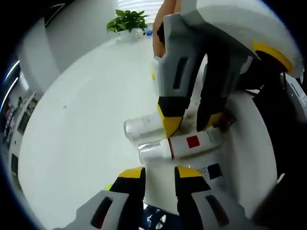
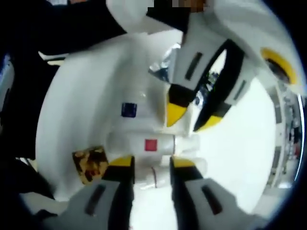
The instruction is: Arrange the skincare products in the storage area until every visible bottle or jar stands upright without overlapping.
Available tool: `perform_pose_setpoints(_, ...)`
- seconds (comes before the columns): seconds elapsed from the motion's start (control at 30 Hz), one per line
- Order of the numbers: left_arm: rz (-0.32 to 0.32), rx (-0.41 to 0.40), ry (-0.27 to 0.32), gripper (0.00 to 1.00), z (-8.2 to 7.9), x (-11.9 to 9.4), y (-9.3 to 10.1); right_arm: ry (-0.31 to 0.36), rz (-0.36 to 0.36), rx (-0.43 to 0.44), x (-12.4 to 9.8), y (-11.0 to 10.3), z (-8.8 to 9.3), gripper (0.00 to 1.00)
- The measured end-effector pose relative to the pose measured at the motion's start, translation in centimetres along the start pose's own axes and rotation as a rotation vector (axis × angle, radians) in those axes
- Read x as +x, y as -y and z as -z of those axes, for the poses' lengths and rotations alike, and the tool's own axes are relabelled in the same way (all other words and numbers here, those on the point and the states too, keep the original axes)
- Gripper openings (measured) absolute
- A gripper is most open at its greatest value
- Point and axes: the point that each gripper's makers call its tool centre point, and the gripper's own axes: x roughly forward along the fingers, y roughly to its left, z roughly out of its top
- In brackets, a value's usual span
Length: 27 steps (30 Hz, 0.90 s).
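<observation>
both claws (image 1: 159, 175) (image 2: 152, 165) open, facing, over red-square tube (image 1: 189, 143) (lying flat)

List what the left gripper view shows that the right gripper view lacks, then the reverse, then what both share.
Left gripper view alone: a potted plant far off on the white floor, and a silver-capped bottle lying beside the red-square one.

Right gripper view alone: a brown-and-gold patterned item at the white tray's edge.

Both: the white bottle with a red square lying on its side, a blue-square label, and the left gripper and right gripper, each open.
</observation>
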Motion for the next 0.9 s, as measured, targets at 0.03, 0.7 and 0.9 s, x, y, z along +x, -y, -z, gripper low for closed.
perform_pose_setpoints(0.03,0.001,-0.002,-0.001,0.23,0.0,-0.1,0.0,-0.003,0.003,0.008,-0.1,-0.1,0.1,0.29)
perform_pose_setpoints(0.7,0.026,0.019,0.011,0.22,0.3,-1.2,1.4,0.071,0.026,0.065,-1.3,-0.9,-2.9,0.56)
perform_pose_setpoints(0.9,0.031,0.016,-0.005,0.22,0.6,-1.1,1.6,0.066,0.071,0.064,-0.8,0.6,-2.6,0.57)
